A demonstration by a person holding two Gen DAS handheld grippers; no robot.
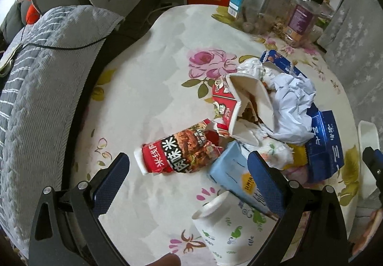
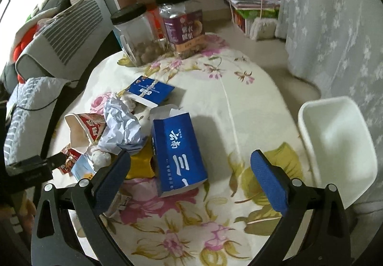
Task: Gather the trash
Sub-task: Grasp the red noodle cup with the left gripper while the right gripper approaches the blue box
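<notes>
Trash lies heaped mid-desk on the floral cloth [image 2: 239, 107]: nearest, a tipped paper cup [image 1: 222, 230], then a torn red carton [image 1: 177, 153], blue box [image 2: 178, 153], crumpled paper [image 1: 292, 112]. White bin [image 2: 335, 136] looks empty. Far: two black-lidded jars [image 2: 136, 36], one holding possibly nuts. Left gripper [image 1: 191, 184], right gripper [image 2: 191, 177]: jaws open, unloaded.
</notes>
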